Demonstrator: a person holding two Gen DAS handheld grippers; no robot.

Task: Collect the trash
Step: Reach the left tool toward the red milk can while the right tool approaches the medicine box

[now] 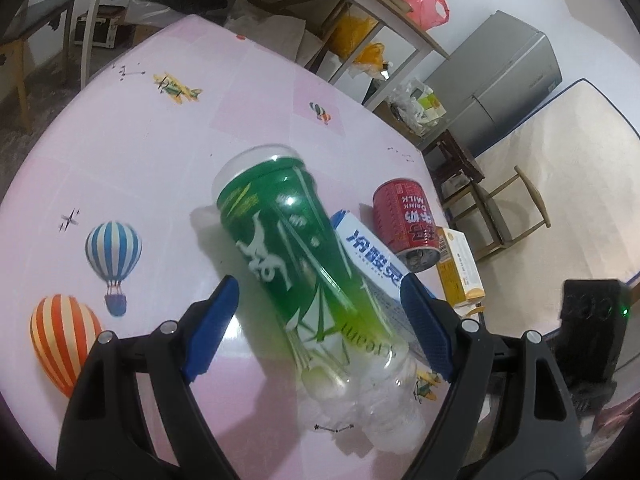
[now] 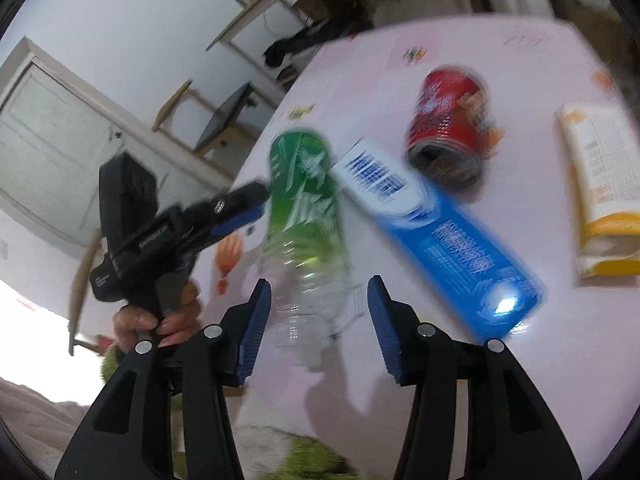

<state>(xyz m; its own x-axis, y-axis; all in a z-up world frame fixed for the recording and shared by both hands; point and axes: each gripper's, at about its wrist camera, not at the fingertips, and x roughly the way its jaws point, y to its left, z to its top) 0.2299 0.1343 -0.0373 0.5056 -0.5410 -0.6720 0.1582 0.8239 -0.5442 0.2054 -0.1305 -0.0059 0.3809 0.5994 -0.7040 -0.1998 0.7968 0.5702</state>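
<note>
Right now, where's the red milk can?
The red milk can lies on its side on the pink table, right of the blue-and-white box and beside the yellow box; neither gripper touches it.

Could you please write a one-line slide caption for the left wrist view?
Open left gripper straddling a green-labelled plastic bottle lying on the pink table.

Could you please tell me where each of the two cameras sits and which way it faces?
Left wrist: on the left gripper, looking down over the pink table; its open blue jaws flank the green bottle.
Right wrist: on the right gripper, tilted down at the bottle's clear end; a hand holding the left gripper shows.
Shared: bottle, blue box, red can, yellow box.
</note>
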